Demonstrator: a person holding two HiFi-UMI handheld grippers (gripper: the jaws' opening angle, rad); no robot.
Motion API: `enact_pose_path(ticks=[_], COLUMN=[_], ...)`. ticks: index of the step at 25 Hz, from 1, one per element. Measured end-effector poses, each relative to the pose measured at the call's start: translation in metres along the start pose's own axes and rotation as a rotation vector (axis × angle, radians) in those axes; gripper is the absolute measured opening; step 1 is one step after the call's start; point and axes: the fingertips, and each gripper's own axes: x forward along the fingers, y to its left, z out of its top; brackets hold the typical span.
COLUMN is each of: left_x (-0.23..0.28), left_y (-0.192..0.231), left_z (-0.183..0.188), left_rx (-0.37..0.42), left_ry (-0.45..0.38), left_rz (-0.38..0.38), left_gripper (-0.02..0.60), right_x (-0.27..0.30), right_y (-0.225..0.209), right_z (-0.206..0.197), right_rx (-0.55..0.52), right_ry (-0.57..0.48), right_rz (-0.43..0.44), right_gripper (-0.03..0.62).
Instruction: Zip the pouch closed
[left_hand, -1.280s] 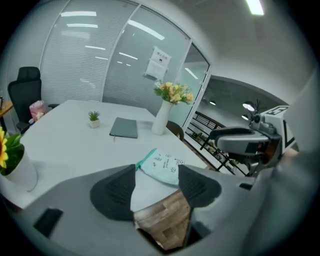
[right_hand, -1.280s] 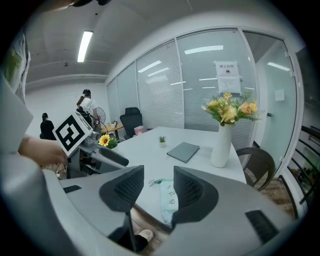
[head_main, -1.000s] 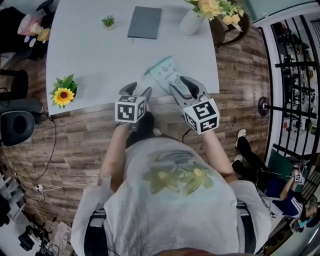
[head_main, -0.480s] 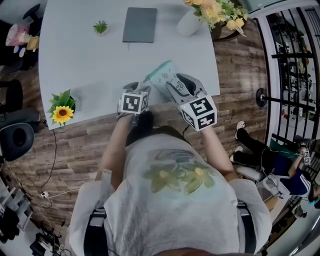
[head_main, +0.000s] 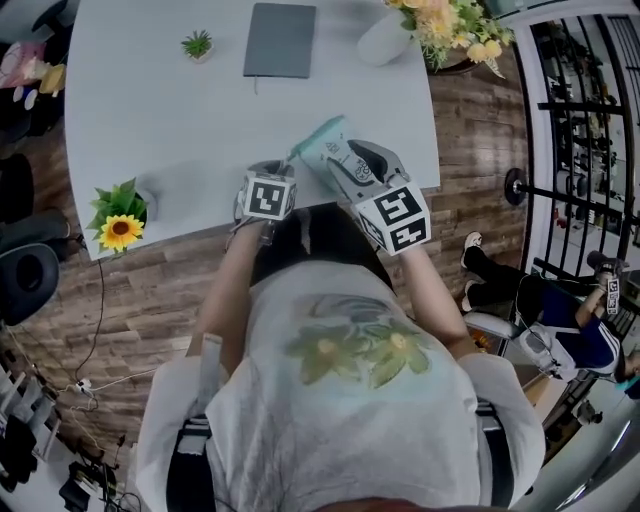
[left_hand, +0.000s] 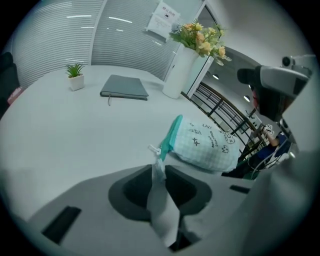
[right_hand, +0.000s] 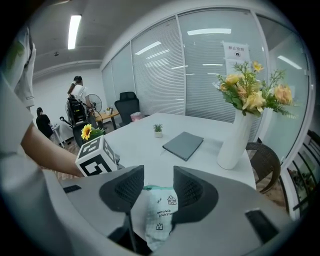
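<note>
Left gripper (head_main: 288, 165) has dropped from the desk's near edge to the teal end of the pouch since the earlier frame, its jaws having just been closing; right gripper (head_main: 350, 165) has shifted a little further over the pouch

- Desk (head_main: 150, 120): white, wood floor around it; the person is at its near edge
- Grey notebook (head_main: 280, 38): flat by the far edge, about midway along it
- White vase (head_main: 385, 40) with yellow flowers: far right corner
- Right gripper, own view (right_hand: 158, 187): jaws held apart by the pouch (right_hand: 160, 215), pads against its two sides, clamped on its end
- Left gripper, own view (left_hand: 157, 167): jaws almost together, tips pinched on the zip pull (left_hand: 154, 149), only a thin wedge of light further back between the pads
- Pouch (head_main: 325, 150): pale mint check with small doodles, lying just inside the near edge towards the near right corner, between the two grippers; its teal-edged end (left_hand: 172, 137) points away from the right gripper
- Sunflower (head_main: 118, 228): near left corner
- Small potted plant (head_main: 197, 44): far edge, left of the notebook, well apart from the pouch
- Zip pull: small white tab sticking out at the teal end, on the left gripper's side
</note>
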Motion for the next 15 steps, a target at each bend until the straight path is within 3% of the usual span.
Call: enact_pose_path(ticks=[8,15], left_x=[0.009,0.012], left_y=[-0.004,0.001], left_z=[-0.003,-0.003], left_rx=[-0.008,0.024], left_ry=[0.013,0.072], left_rz=[-0.024,0.006], left_gripper=[0.069,0.028], right_x=[0.026,0.058], right_y=[-0.003,-0.005], right_z=[0.01,0.021], right_rx=[-0.102,-0.315], right_ry=[0.036,0.077], right_rz=[0.069,0.185], right_gripper=[0.176,0.176])
